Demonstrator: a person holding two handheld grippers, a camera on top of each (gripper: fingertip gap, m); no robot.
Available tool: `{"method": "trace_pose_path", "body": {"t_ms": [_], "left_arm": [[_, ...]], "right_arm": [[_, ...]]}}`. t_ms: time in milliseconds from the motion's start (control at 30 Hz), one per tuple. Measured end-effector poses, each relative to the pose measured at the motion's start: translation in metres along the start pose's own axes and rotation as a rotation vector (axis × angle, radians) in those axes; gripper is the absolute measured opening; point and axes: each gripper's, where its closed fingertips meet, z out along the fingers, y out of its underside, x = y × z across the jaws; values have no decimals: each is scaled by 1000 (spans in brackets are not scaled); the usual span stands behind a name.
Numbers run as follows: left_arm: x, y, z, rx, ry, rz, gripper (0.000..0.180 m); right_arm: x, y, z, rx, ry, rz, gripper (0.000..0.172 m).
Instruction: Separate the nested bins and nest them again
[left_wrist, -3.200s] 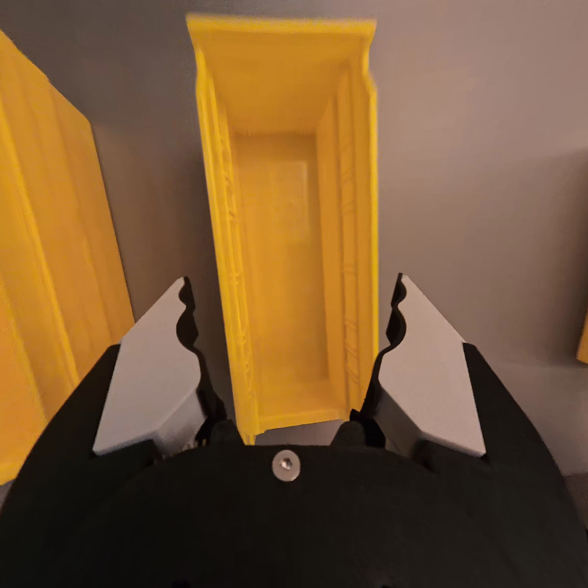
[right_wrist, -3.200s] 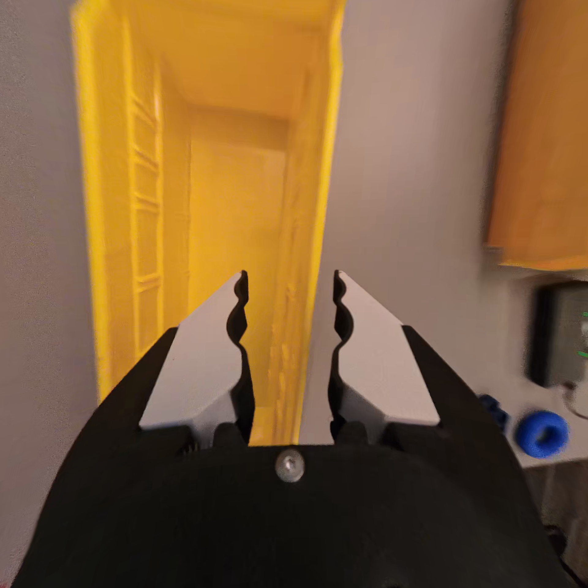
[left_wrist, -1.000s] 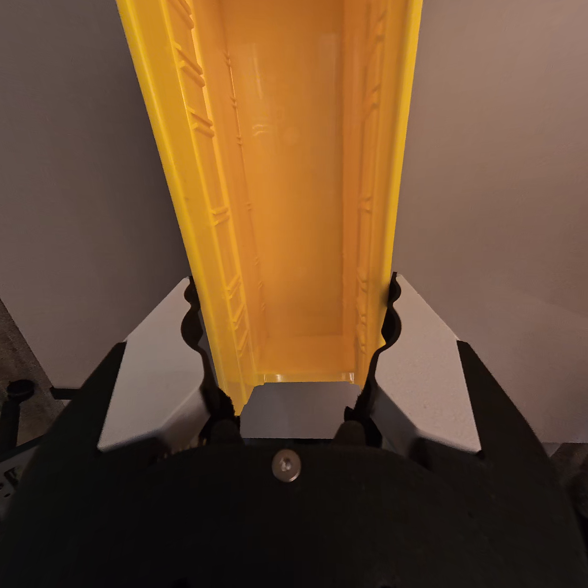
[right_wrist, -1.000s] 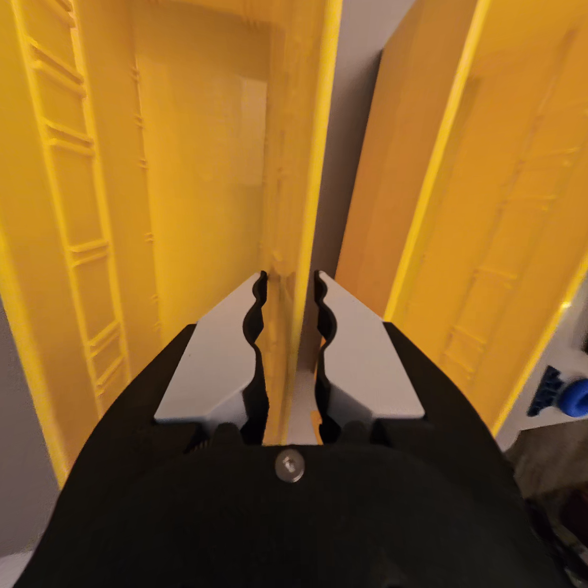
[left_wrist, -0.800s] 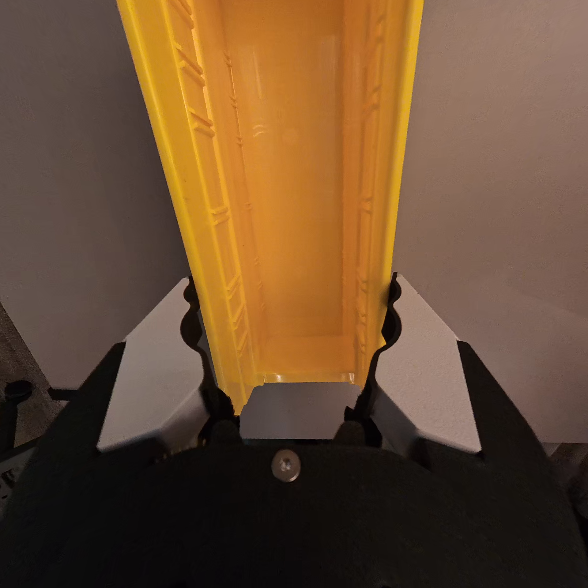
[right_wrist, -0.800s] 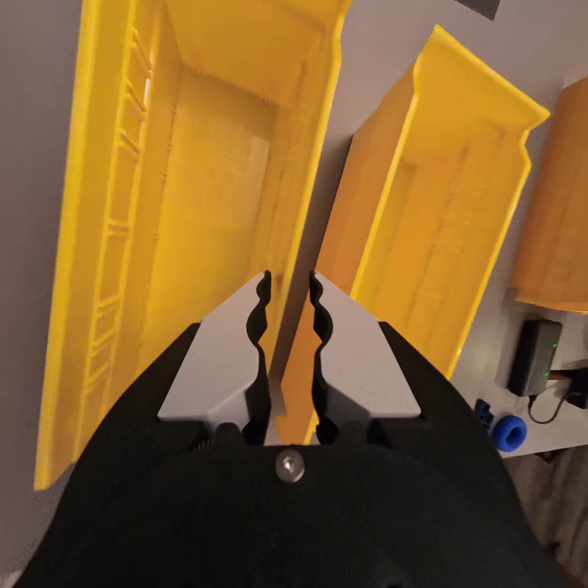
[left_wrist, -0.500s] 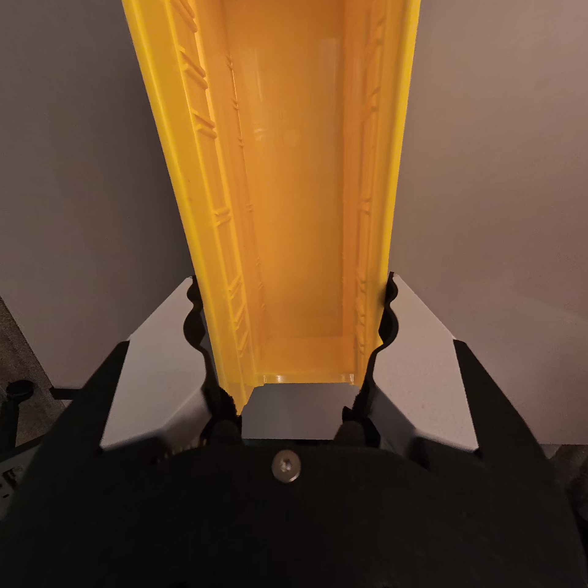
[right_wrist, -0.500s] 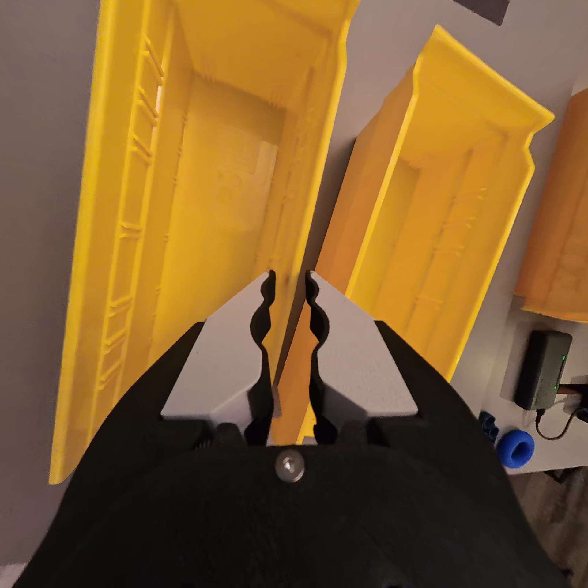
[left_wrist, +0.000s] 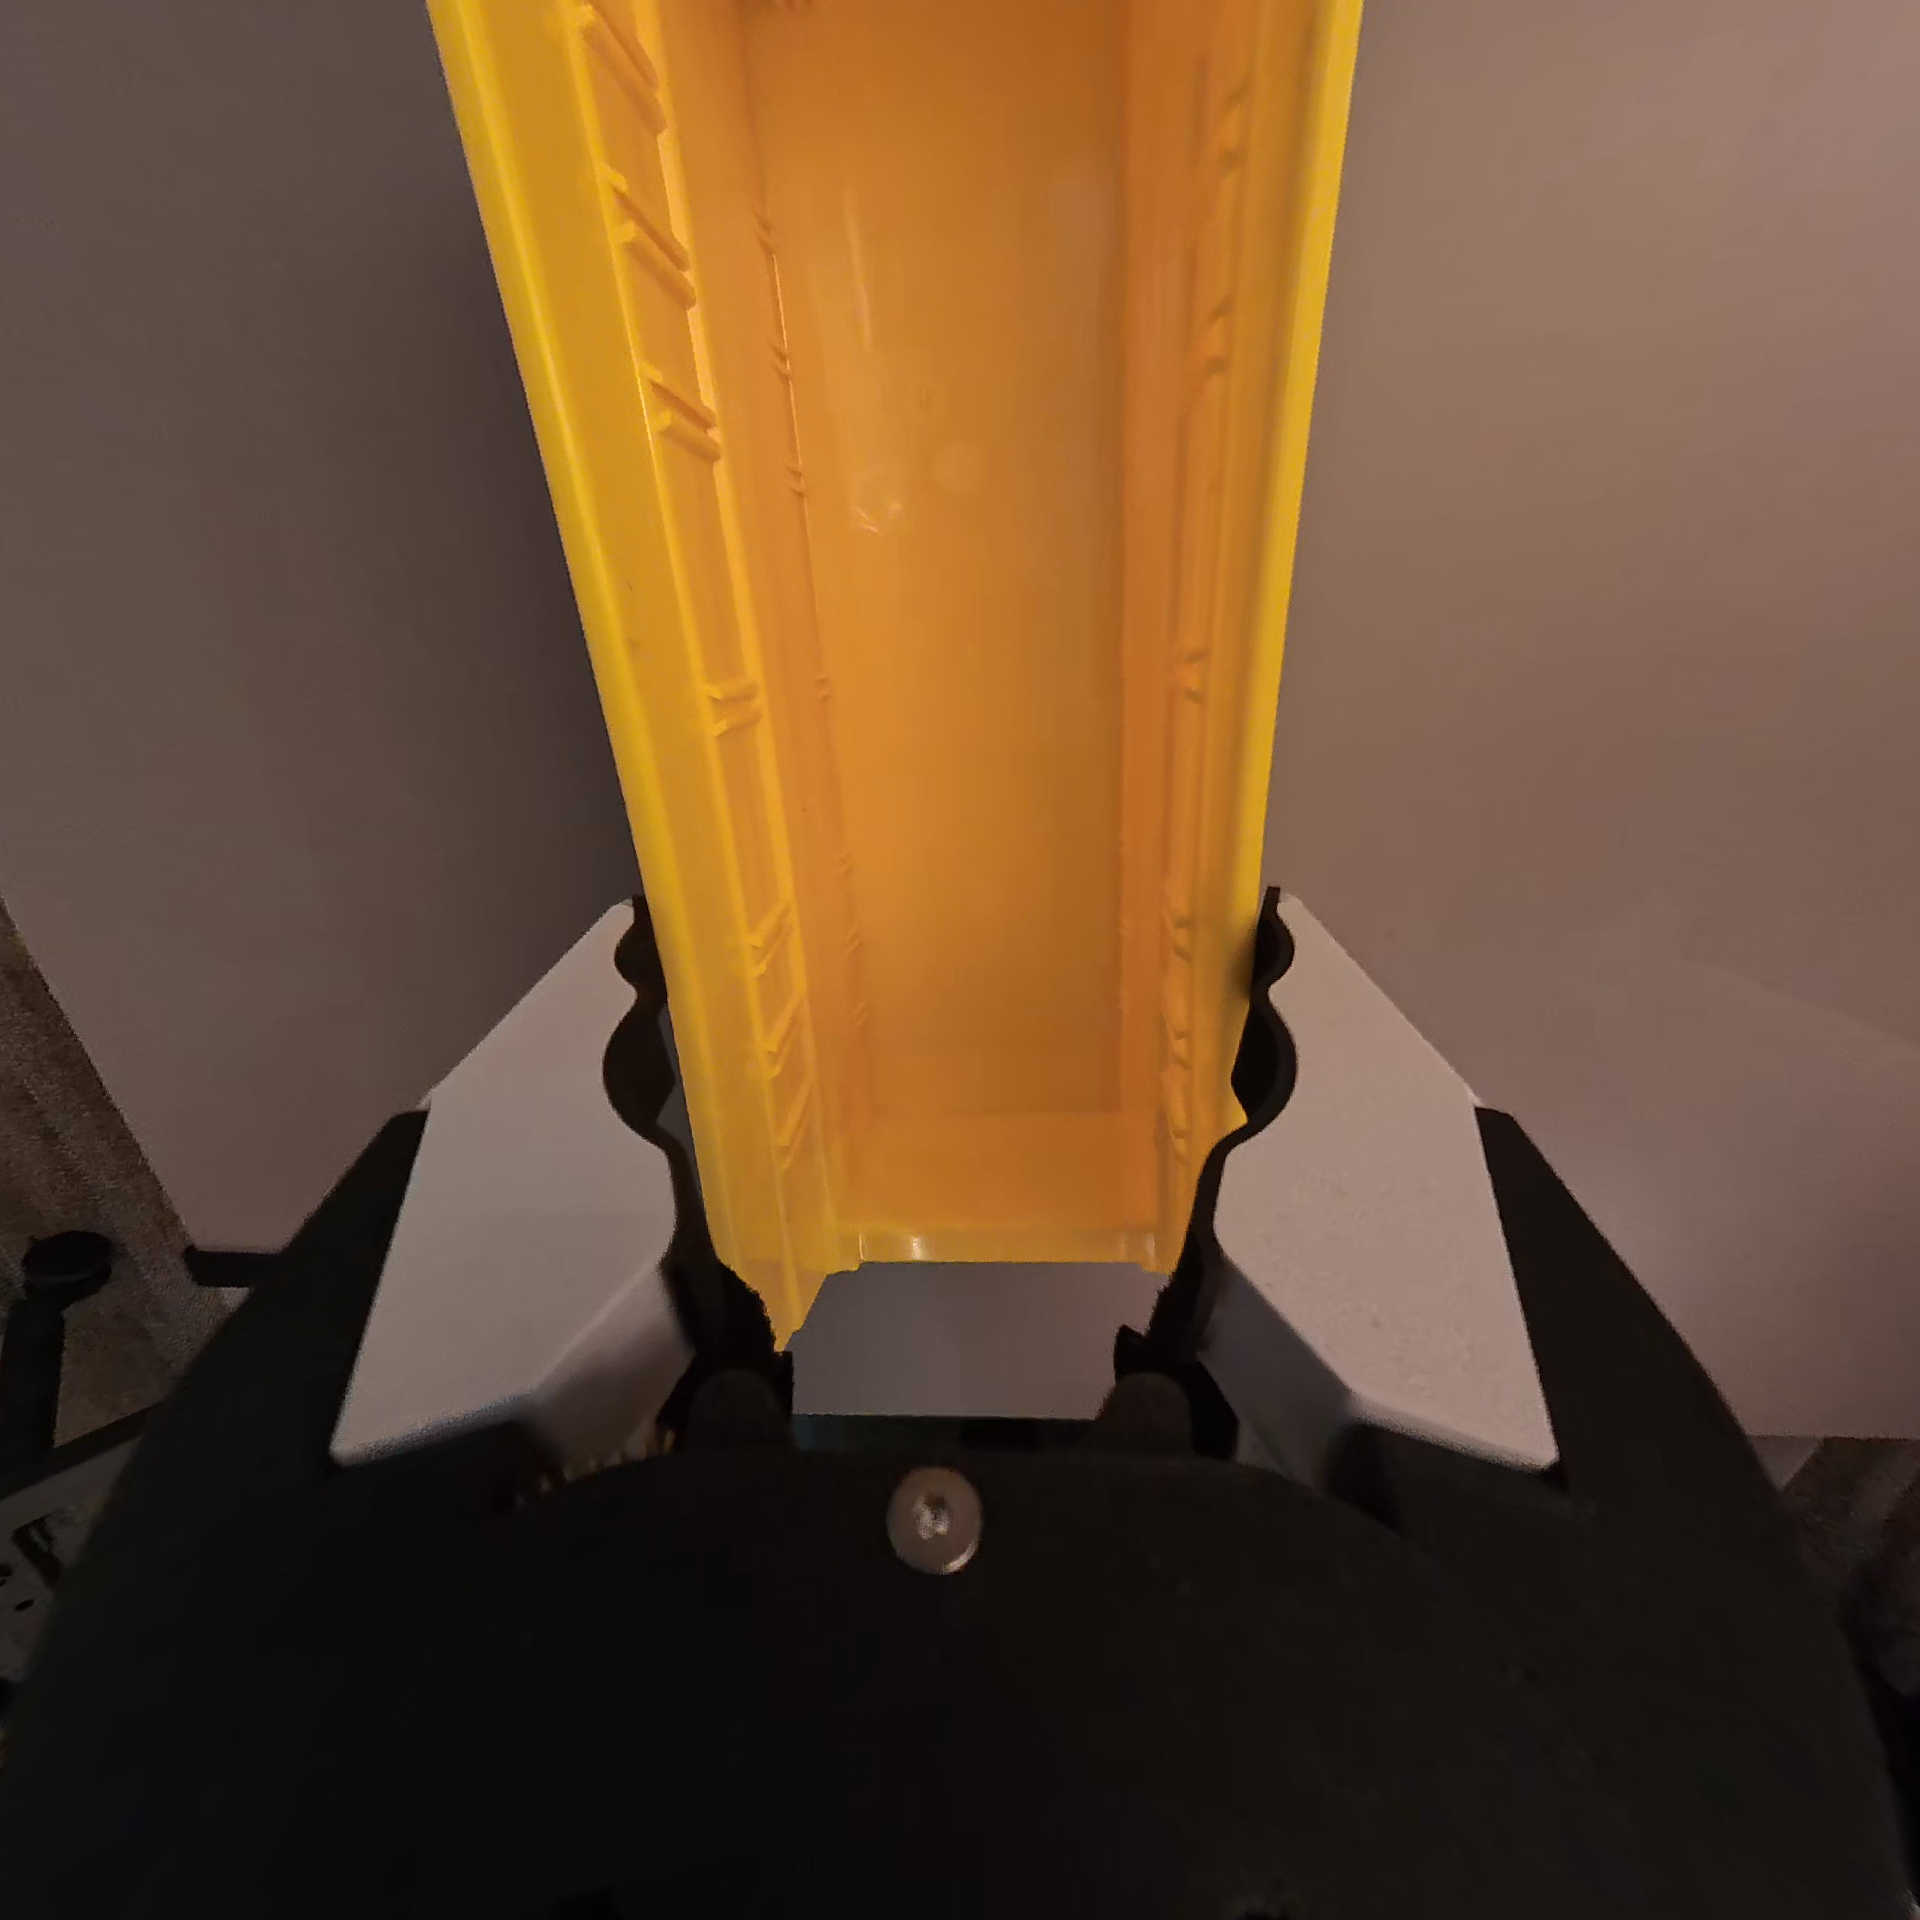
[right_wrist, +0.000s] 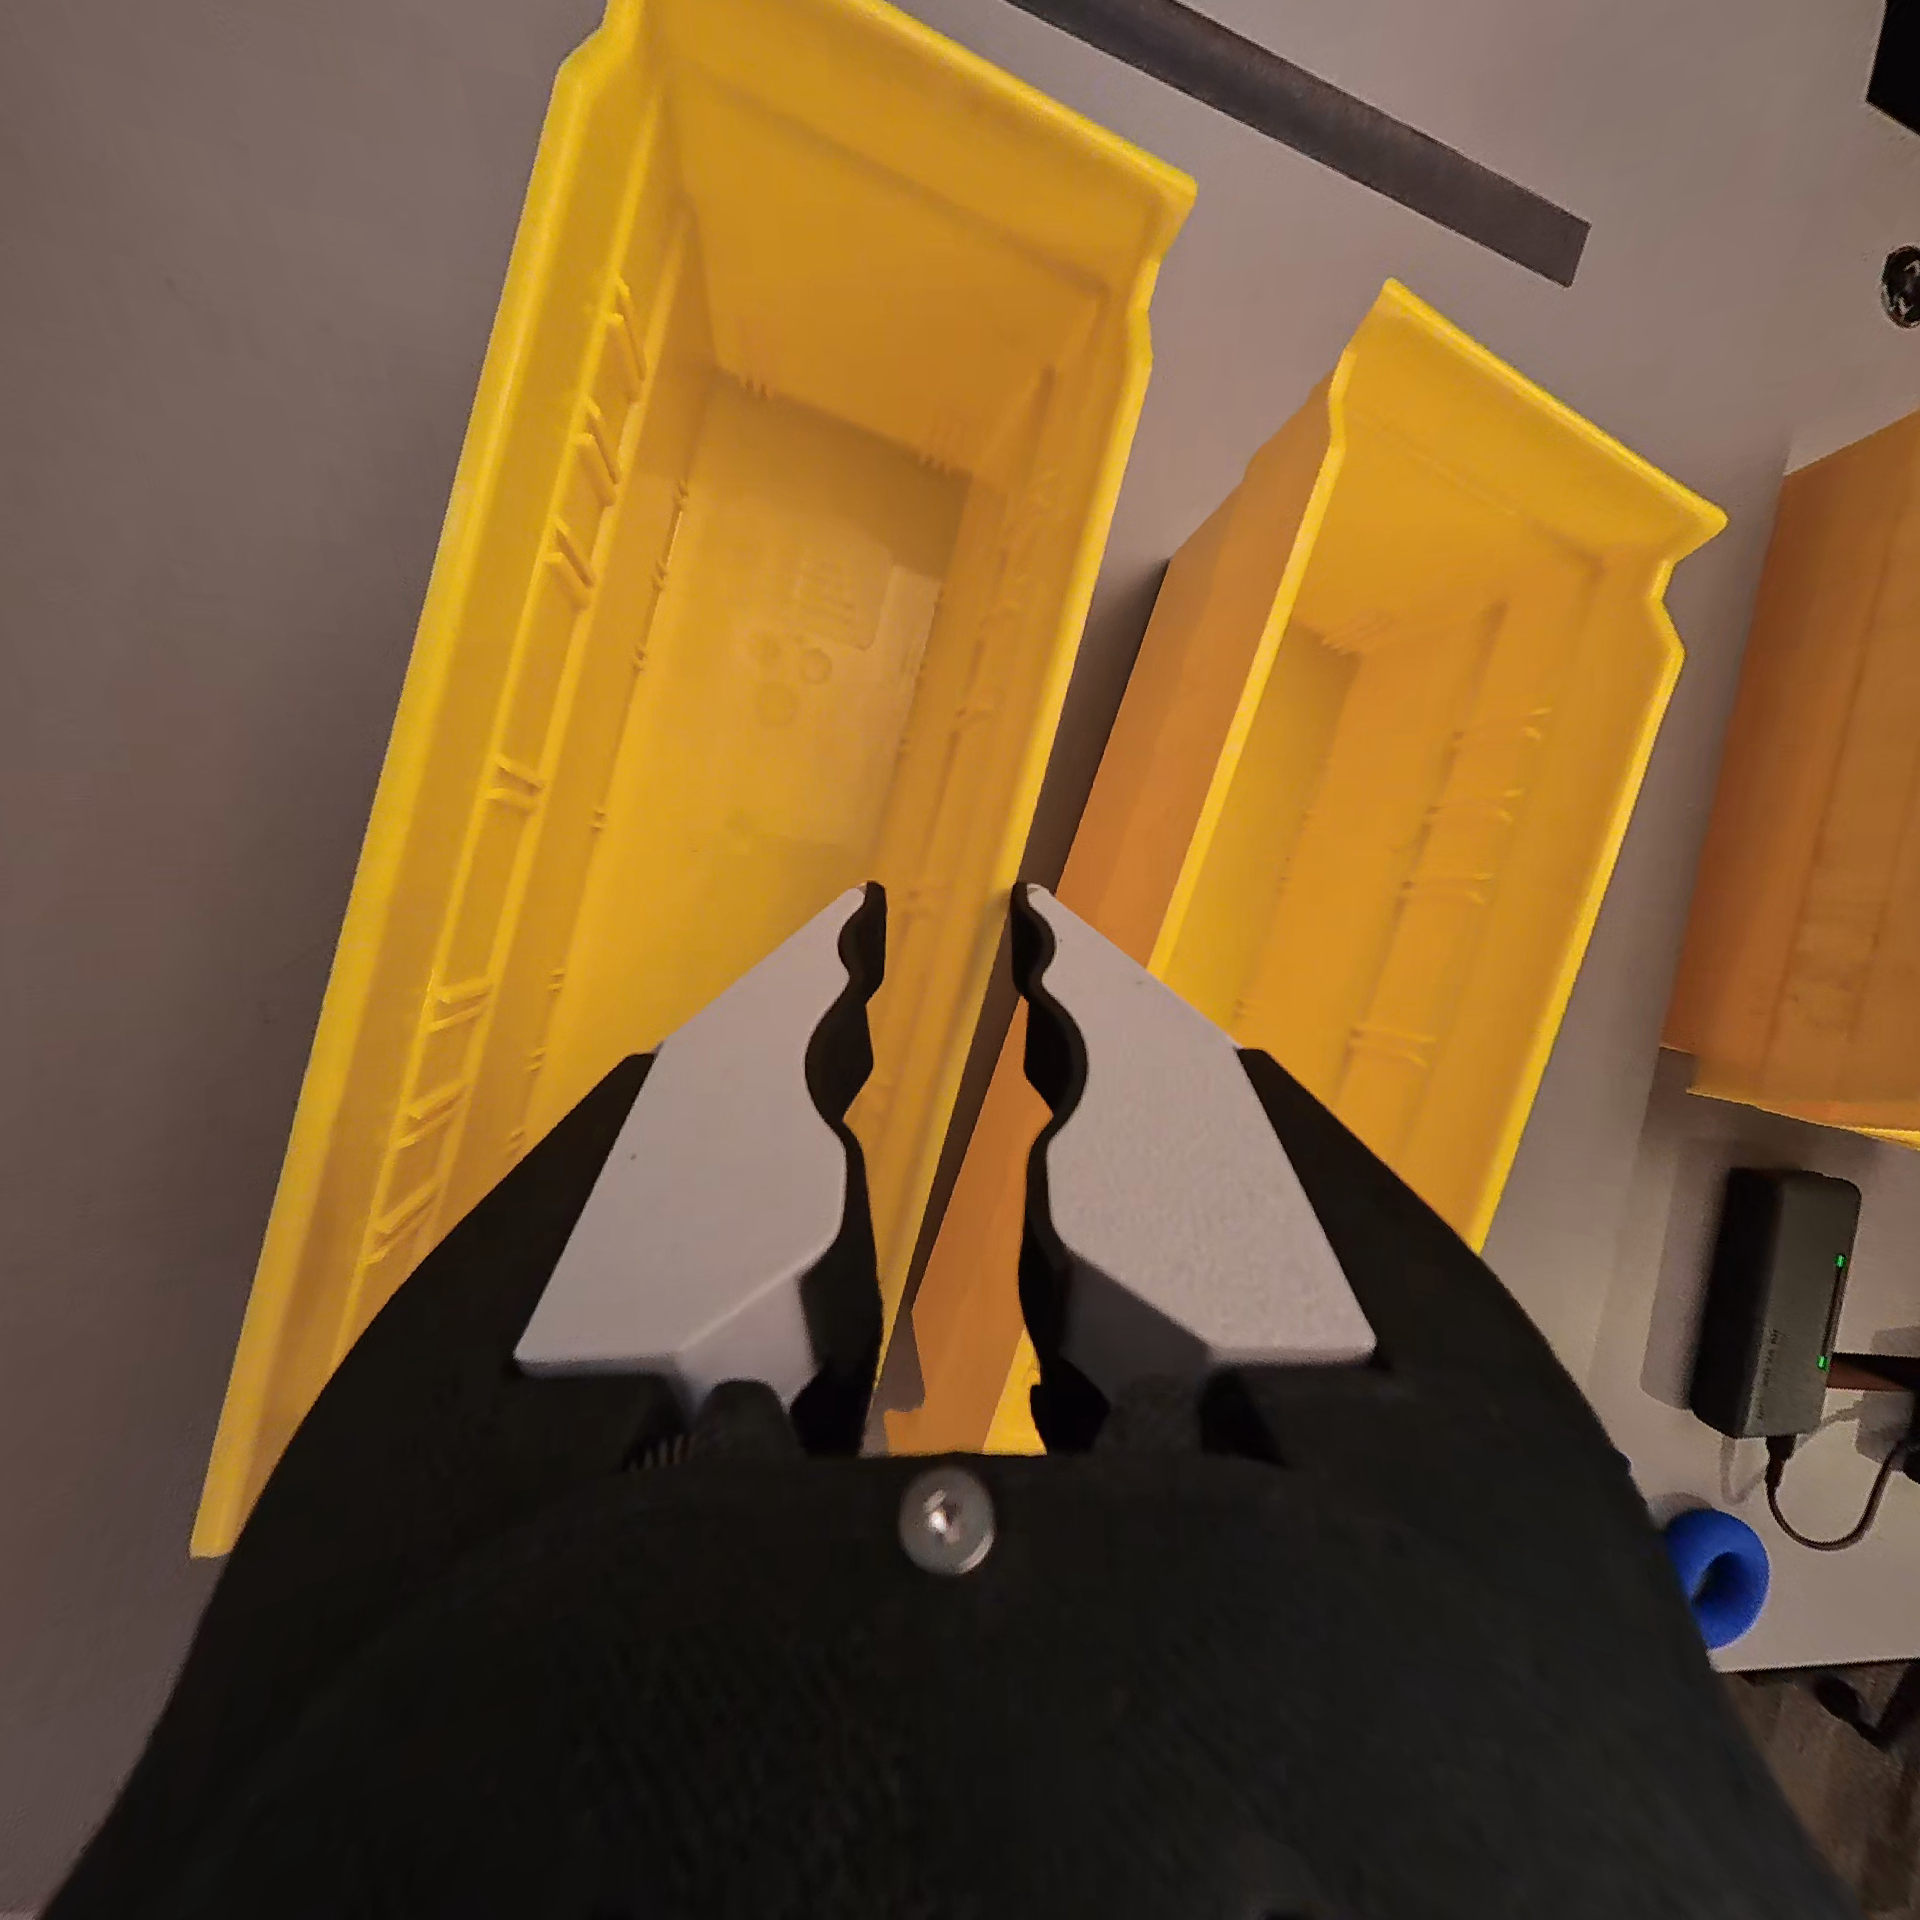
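Bins fill both wrist views, all yellow plastic, on a pale grey table (right_wrist: 187, 520).

Left wrist view: one long yellow bin (left_wrist: 966, 644) runs from the near end between the fingers to the far edge of the frame, open side toward the camera. The left gripper (left_wrist: 951, 914) has its jaws spread wide across the bin's near end, and both dark pads press on the outer side walls, pinching it. Moulded ribs line the inner walls. Faint round moulded marks show on the bin's floor; none can be read. A strip of carpet (left_wrist: 62, 1091) shows at the near left.

Right wrist view: this shows what the other does not. Two open yellow bins lie side by side, a larger one (right_wrist: 727, 675) on the left and a second bin (right_wrist: 1455, 779) just right of it, apart. A third bin (right_wrist: 1829, 831) sits at the far right, partly cut off. The right gripper (right_wrist: 945, 904) hovers above the gap between the first two, its jaws narrowly parted and gripping nothing. The left bin's floor bears moulded circles and raised lettering, too faint to read. At the near right are a dark power adapter (right_wrist: 1777, 1299) with green lights and a blue ring (right_wrist: 1714, 1569). A dark strip (right_wrist: 1351, 135) crosses the far table.
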Motion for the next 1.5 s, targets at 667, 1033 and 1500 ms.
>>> {"method": "trace_pose_path", "body": {"t_ms": [667, 1033, 1500], "left_arm": [[-6, -2, -12, -12, -25, 10, 111], [-9, 17, -3, -114, -50, 16, 115], [-4, -13, 2, -82, -75, 21, 117]], "right_arm": [[-3, 1, -2, 8, -15, 3, 27], [-13, 0, -4, 21, -16, -11, 32], [-15, 0, -5, 50, -47, -2, 32]]}}
